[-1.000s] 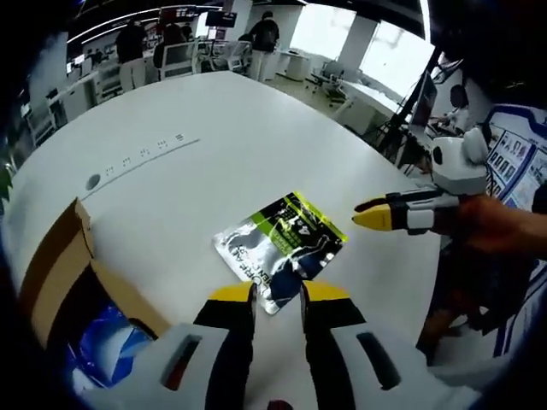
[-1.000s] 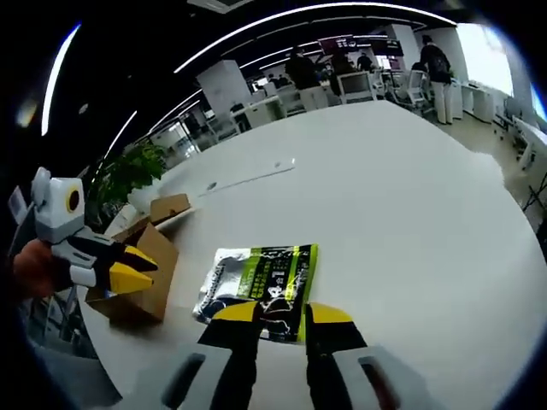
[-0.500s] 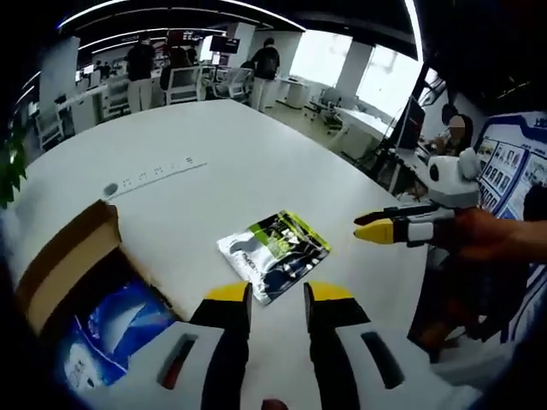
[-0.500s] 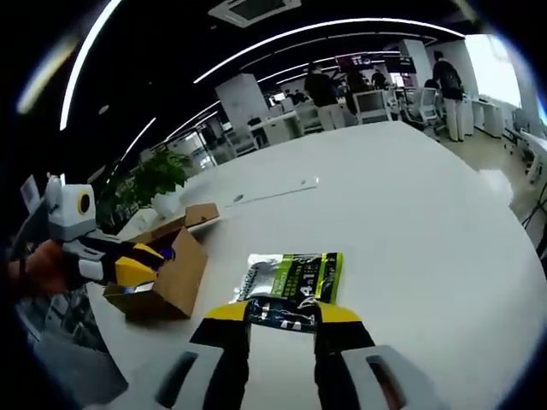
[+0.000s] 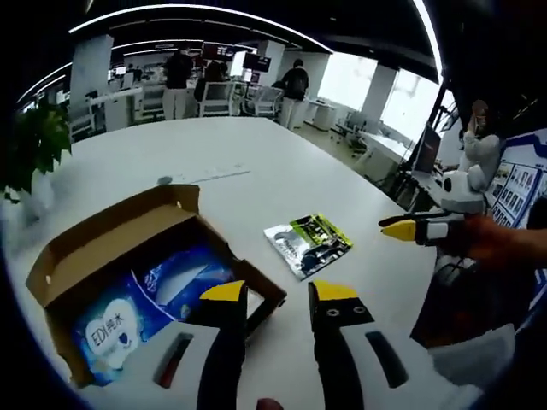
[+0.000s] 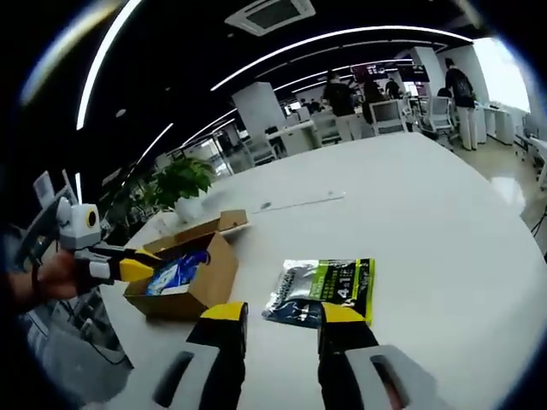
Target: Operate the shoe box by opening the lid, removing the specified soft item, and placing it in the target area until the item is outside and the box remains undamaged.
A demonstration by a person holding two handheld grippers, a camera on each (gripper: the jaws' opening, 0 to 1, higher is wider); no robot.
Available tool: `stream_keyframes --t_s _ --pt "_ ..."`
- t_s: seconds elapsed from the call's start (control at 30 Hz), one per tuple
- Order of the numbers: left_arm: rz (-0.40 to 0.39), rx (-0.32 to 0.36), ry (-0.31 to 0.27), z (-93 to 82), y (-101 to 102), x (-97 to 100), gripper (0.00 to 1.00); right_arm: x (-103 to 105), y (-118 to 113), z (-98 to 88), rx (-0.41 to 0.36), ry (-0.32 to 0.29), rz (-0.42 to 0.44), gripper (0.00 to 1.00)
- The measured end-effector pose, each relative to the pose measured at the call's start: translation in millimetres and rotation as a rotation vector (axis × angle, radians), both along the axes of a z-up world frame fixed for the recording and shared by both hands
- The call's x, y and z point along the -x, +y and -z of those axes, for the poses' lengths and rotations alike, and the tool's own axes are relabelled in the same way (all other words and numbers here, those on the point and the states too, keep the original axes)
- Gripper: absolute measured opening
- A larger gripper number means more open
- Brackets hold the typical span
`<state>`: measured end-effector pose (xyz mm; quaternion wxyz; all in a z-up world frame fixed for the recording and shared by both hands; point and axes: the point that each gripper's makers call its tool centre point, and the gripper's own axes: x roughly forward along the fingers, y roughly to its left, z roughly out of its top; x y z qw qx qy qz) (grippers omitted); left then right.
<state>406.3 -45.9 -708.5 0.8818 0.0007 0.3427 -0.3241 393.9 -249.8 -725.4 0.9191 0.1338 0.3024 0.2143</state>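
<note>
— Where now? Green and silver pouch (image 5: 308, 244) flat on the white counter (image 5: 256, 184), outside the open shoe box (image 5: 128, 256), just beside it.

— Nearer which? Straight ahead of the right tool (image 6: 282, 316), long axis crosswise. Left tool (image 5: 278, 295) over the box. Both parted, empty.

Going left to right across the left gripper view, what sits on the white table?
Open brown cardboard box with blue soft packs inside → silver and green foil pouch lying flat on the round white table → yellow-tipped right gripper, held in a hand.
</note>
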Motion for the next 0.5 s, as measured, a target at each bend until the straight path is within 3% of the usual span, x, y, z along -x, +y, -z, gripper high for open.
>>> stream_keyframes --t_s 0.23,0.5 --pt "-0.029 0.018 -0.025 -10.1 42 2.8 0.30 3 26 -6.7 0.012 -0.005 -0.029 0.31" --pt "-0.051 0.008 -0.023 -6.4 94 -1.0 0.30 -1 64 -13.9 0.023 -0.009 -0.061 0.32"
